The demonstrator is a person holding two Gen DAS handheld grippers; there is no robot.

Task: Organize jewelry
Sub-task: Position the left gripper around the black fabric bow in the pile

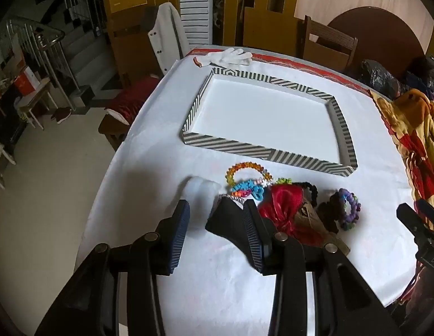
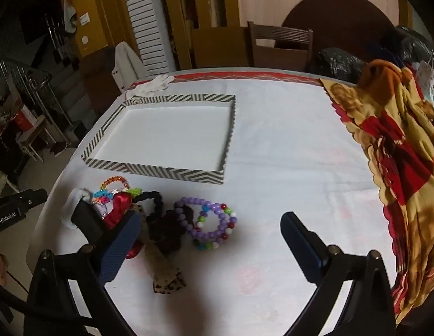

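The left gripper (image 1: 217, 224) points steeply down at the bench, its ribbed blue pads partly apart with only white cloth between them. A black wedge-shaped object (image 1: 226, 219) lies just inside its right pad; whether they touch I cannot tell. At its 12 o'clock sits a heap of jewelry: an orange and yellow beaded bracelet (image 1: 246, 168), a turquoise bead piece (image 1: 249, 189) and a shiny red fabric pouch (image 1: 281, 210). A purple beaded bracelet (image 1: 349, 208) lies at its 2 o'clock.

The right gripper (image 2: 210, 247) is spread to its widest, holding nothing. The purple bracelet lies just beyond its fingertips at 12 o'clock, with a leopard-print fabric strip (image 2: 163, 266) and a black scrunchie (image 2: 154, 198) toward 10 o'clock.

Farther out, at 12 o'clock from the heap and apart from it, stands the shallow rectangular tray with black-and-white striped walls (image 2: 161, 169), its white floor bare. A white glove (image 1: 230, 56) lies past the tray's far edge. The white-covered bench (image 2: 286, 154) is open between the tray's right wall and the red and yellow patterned blanket (image 2: 398, 168) draped along its 3 o'clock edge.
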